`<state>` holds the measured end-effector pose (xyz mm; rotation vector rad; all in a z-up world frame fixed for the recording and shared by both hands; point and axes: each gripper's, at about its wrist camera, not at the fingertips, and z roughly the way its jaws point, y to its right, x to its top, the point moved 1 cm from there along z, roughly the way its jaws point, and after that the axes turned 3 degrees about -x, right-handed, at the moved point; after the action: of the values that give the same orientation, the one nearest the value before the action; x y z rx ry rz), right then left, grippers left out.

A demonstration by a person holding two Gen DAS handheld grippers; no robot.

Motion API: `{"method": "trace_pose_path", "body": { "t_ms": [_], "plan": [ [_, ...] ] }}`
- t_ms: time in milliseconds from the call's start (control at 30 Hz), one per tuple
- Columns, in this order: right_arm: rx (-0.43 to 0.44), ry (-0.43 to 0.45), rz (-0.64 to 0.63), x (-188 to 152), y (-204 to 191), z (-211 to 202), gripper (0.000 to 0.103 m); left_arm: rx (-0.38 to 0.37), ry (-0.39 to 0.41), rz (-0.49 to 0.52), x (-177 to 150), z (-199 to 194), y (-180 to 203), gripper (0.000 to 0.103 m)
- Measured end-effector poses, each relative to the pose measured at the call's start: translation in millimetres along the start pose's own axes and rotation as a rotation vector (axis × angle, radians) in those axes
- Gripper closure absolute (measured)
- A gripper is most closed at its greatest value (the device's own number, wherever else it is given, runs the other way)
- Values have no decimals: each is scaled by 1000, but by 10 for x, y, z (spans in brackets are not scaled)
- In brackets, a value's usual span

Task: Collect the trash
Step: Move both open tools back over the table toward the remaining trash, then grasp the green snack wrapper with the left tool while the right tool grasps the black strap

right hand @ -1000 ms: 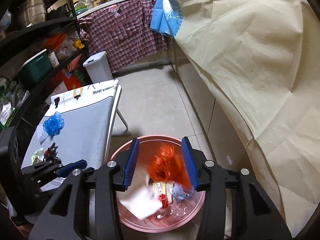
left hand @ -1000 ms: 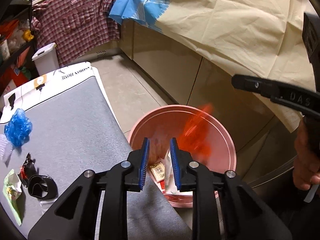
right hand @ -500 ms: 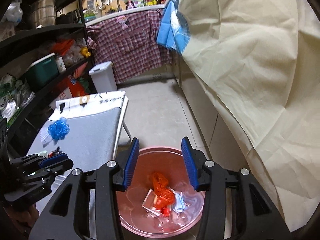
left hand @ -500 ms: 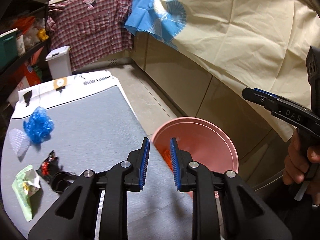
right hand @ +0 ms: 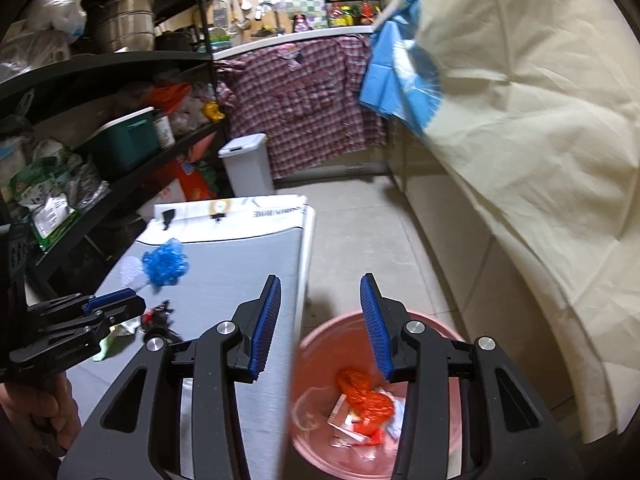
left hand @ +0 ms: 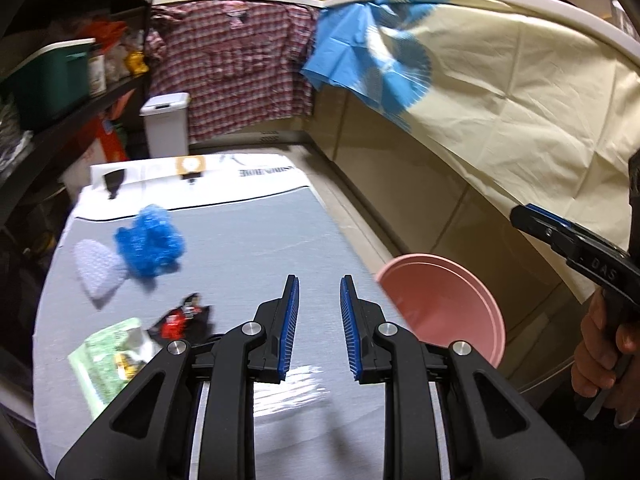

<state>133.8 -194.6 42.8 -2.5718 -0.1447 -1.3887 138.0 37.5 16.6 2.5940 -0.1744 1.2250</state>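
Observation:
A pink bin [right hand: 320,328] stands on the floor beside the grey table [left hand: 248,240]; it holds an orange bag [right hand: 362,396] and several scraps. It also shows in the left wrist view [left hand: 448,296]. On the table lie a blue plastic wad [left hand: 150,246], a white bubble-wrap piece [left hand: 96,274], a red-black wrapper [left hand: 180,316] and a green packet [left hand: 104,360]. My left gripper [left hand: 319,332] is open and empty above the table. My right gripper [right hand: 320,324] is open and empty above the bin's near edge.
A white lidded bin [right hand: 248,164] stands at the far wall below a plaid shirt [right hand: 296,96]. Black shelves [right hand: 100,128] full of goods run along the left. A cream sheet [right hand: 520,128] drapes the counter on the right.
The orange bag fell from my right gripper into the bin. My left gripper swung left from over the bin to over the table. My right gripper rose and shifted left.

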Motion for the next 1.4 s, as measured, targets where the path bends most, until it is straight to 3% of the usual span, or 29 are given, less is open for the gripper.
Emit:
{"method": "trace_pose_path", "body": {
  "t_ms": [367, 700, 900, 1067, 1400],
  "plan": [
    [162, -70, -47, -255, -803, 390, 78, 123, 25, -104, -193, -332, -821, 81],
    [236, -152, -114, -506, -1395, 856, 78, 277, 16, -274, -395, -435, -1570, 81],
    [266, -209, -135, -589, -1520, 1078, 76, 271, -34, -265, -447, -202, -1598, 81],
    [282, -248, -152, -646, -1583, 1230, 65, 247, -56, -224, -456, -29, -1515, 81],
    [300, -342, -218, -808, -1705, 1489, 63, 238, -133, -167, -550, 293, -1462, 81]
  ]
}}
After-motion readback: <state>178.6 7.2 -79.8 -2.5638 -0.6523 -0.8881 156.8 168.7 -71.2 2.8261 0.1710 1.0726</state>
